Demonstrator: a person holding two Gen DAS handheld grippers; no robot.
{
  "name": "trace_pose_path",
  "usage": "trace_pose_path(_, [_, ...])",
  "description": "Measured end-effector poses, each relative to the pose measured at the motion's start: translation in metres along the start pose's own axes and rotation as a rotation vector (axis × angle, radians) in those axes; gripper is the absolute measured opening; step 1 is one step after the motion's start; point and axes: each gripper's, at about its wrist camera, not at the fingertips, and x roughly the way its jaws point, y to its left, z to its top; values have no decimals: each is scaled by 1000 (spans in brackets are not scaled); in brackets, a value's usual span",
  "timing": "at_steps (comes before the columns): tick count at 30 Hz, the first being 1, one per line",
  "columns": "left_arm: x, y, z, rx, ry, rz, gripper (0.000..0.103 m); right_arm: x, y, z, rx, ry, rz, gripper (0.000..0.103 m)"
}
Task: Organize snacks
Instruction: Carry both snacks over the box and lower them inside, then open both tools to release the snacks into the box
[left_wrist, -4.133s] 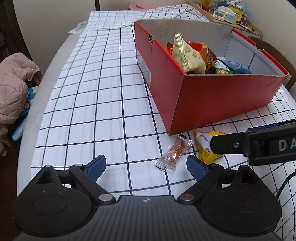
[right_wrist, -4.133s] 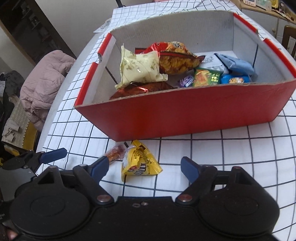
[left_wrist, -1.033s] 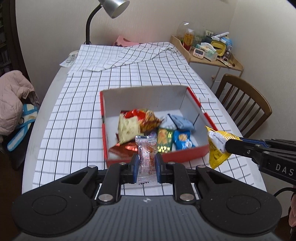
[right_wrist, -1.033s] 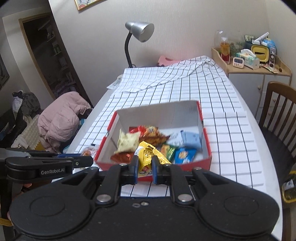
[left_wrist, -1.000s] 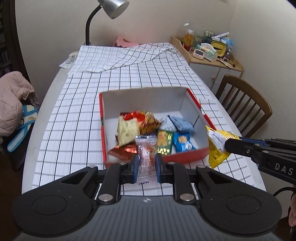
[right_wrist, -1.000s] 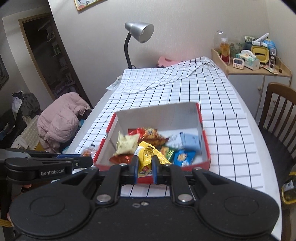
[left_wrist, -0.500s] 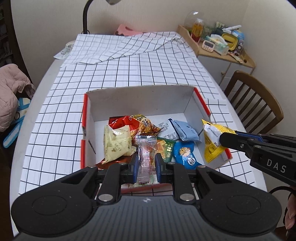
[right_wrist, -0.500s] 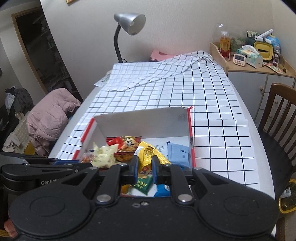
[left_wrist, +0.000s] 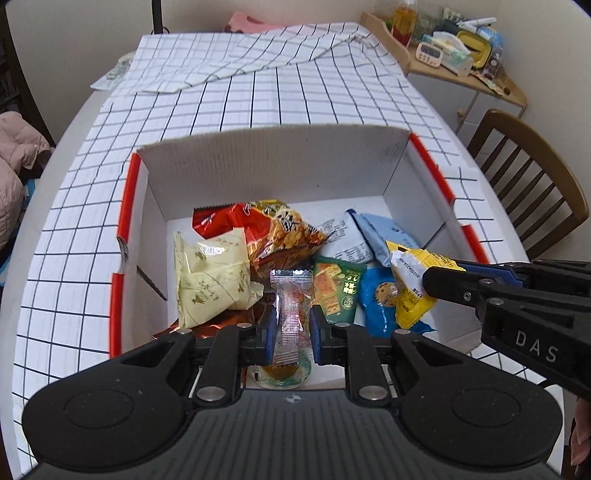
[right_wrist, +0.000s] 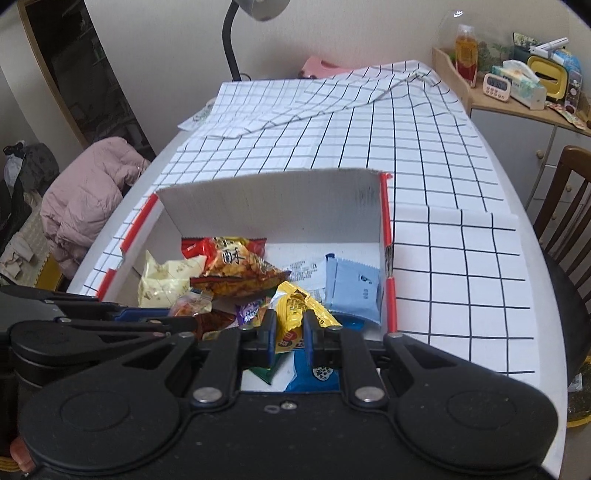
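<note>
A red cardboard box (left_wrist: 125, 206) with white inner walls (right_wrist: 280, 206) stands on the checked tablecloth and holds several snack packs. My left gripper (left_wrist: 291, 326) is shut on a clear-wrapped orange candy (left_wrist: 291, 306), held over the box's near edge. My right gripper (right_wrist: 290, 334) is shut on a yellow snack packet (right_wrist: 295, 314), held over the box's right part; it also shows in the left wrist view (left_wrist: 413, 280). In the box lie a cream packet (left_wrist: 210, 273), a red-orange chip bag (left_wrist: 273, 232), a green packet (left_wrist: 338, 288) and blue packets (left_wrist: 380, 232).
A wooden chair (left_wrist: 524, 173) stands at the table's right side. A side shelf with a bottle, timer and tissues (right_wrist: 517, 81) is at the back right. A lamp stem (right_wrist: 231, 40) rises at the table's far end. A pink jacket (right_wrist: 85, 195) lies left.
Both grippers have moved forward and down from above the table until they hang over the box, each still holding its snack. The box now fills much more of both views.
</note>
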Motion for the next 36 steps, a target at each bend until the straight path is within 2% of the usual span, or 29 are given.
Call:
trace_pose_path(13, [34, -8, -9, 41, 72, 18, 18, 28, -1, -4, -28, 60, -9, 14])
trace_pose_path(22, [43, -10, -10, 39, 91, 25, 19, 39, -2, -10, -29, 91, -33, 14])
trace_pose_path(28, [42, 0, -10, -12, 85, -1, 38, 37, -4, -10, -15, 81, -38, 14])
trace_pose_path(30, [38, 3, -11, -25, 70, -4, 54, 34, -4, -10, -4, 75, -35, 15])
trace_pose_path(36, [20, 11, -12, -51, 33, -27, 55, 21, -5, -9, 21, 53, -28, 15])
